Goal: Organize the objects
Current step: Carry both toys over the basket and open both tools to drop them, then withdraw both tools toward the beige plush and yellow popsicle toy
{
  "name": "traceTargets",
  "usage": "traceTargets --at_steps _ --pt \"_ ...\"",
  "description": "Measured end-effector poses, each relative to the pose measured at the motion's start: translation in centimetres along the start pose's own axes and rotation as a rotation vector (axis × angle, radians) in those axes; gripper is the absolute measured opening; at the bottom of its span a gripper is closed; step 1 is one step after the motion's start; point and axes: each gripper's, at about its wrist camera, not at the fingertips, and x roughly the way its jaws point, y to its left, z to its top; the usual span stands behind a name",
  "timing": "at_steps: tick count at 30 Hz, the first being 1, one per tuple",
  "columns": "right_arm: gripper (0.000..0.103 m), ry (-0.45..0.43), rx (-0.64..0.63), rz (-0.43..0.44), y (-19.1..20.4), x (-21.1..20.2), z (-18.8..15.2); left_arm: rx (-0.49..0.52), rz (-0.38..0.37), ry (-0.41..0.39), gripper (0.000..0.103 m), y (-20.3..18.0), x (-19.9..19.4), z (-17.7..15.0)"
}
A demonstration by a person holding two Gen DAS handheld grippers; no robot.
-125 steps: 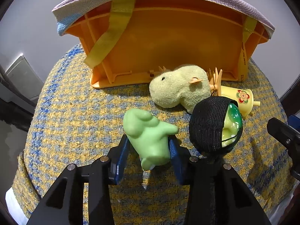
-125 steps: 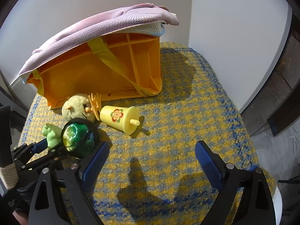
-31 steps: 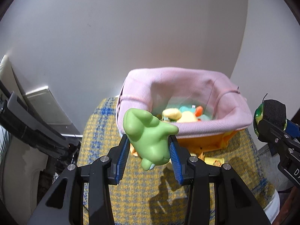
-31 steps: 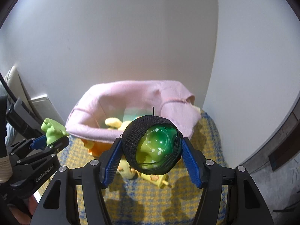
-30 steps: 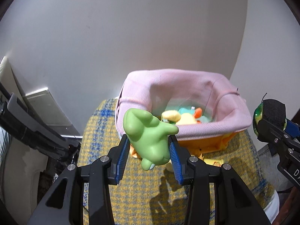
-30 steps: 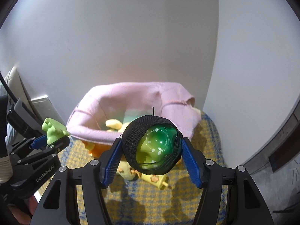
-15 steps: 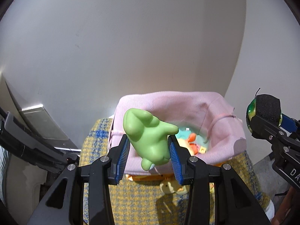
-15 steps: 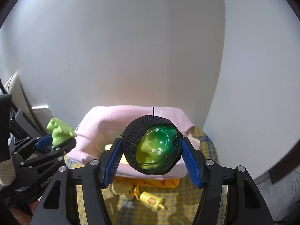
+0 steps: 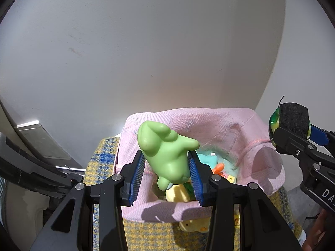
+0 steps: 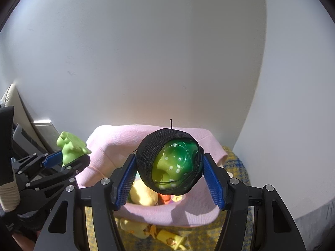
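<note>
Currently, in the left wrist view, your left gripper (image 9: 167, 172) is clamped on the light green toy figure (image 9: 165, 156), held above the pink-lined basket (image 9: 209, 123) that stands on the yellow-and-blue checked cloth (image 9: 104, 161). In the right wrist view, your right gripper (image 10: 169, 175) is clamped on the green ball in black netting (image 10: 169, 164), above the same basket. A yellow cup (image 10: 169, 240) lies on the cloth beside it.

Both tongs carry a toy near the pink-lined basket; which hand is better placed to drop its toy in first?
Left, probably. The left tongs hold the green figure right over the basket opening. The right tongs, gripping the green ball, appear over the near rim.
</note>
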Motion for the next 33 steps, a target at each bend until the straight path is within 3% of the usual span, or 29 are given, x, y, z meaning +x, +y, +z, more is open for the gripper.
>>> traceTargets --at_steps 6,9,10,11,13,23,33 --pt "0.063 0.021 0.006 0.019 -0.3 1.9 0.4 0.014 -0.002 0.001 0.043 -0.1 1.0 0.6" --pt "0.069 0.017 0.009 0.008 -0.3 2.1 0.3 0.004 0.007 0.003 0.069 0.3 1.2 0.6" --pt "0.079 0.011 0.011 -0.002 -0.4 2.0 0.3 -0.001 0.014 -0.004 0.077 0.3 1.1 0.7" --pt "0.088 0.001 0.014 -0.01 -0.4 1.8 0.2 -0.003 0.019 -0.008 0.078 0.4 1.1 0.7" --pt "0.093 -0.018 0.014 -0.026 -0.5 1.5 0.2 -0.008 0.025 -0.008 0.08 0.6 0.9 0.8" --pt "0.093 -0.029 0.032 -0.055 -1.0 -0.2 -0.3 -0.018 0.044 -0.031 0.095 1.1 -0.9 0.7" --pt "0.094 -0.062 0.036 -0.067 -0.8 -2.6 -0.6 -0.018 0.046 -0.069 0.1 0.9 -4.1 -0.2"
